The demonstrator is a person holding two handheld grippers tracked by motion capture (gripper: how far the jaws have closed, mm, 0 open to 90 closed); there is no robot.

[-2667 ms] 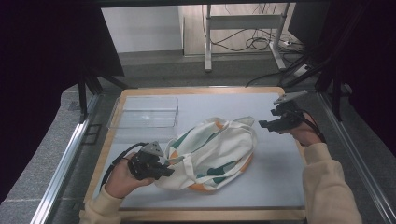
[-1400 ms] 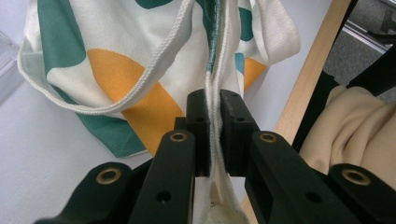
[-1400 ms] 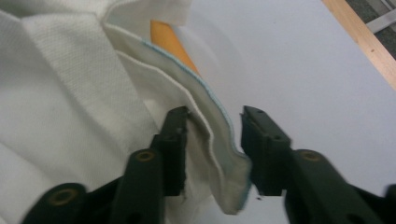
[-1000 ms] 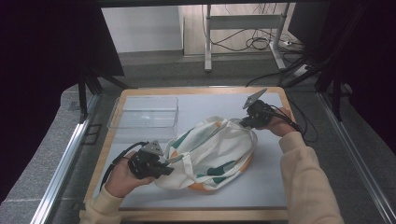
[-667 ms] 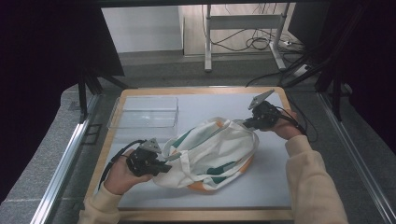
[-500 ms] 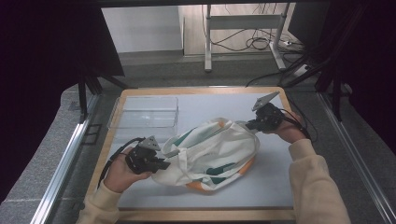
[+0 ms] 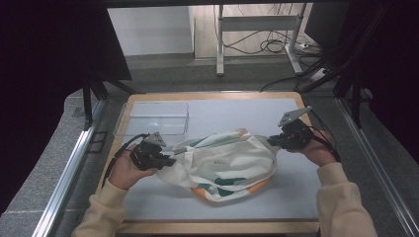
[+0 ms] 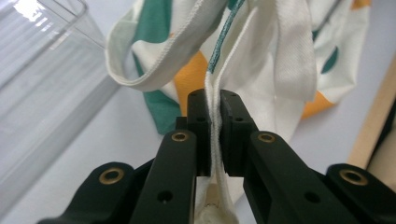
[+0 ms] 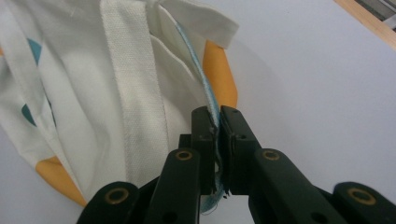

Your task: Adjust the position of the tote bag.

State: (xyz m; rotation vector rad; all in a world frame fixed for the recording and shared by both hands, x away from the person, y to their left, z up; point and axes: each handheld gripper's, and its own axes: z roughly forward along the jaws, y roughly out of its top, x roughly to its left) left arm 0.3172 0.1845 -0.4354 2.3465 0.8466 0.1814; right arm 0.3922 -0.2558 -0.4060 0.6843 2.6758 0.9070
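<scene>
A dark room surrounds a wood-framed table topped with a pale grey mat; beyond its far edge lie a grey floor, a metal stand and loose cables.

Left: a clear plastic bin stands on the mat at the far left, upright and with nothing visible inside. In the left gripper view its ribbed wall shows just beside the cloth.

Near left: the left gripper, held in a hand with a cream sleeve, is clenched on the left edge of the bag. In the left gripper view the two black jaws pinch a white stitched hem with a teal cord running just above them; no gap shows either side of the cloth.

Centre: the bag, white cloth with green and orange patches, lies crumpled on the mat between the two grippers, just near-right of the bin and apart from the table's wooden edge. Its left and right ends are raised where they are gripped; the middle rests on the mat. A wide white strap crosses the cloth in the right gripper view.

Right: the right gripper is clenched on the bag's right edge. In the right gripper view the jaws clamp a thin hem with light blue stitching, an orange patch just beyond.
</scene>
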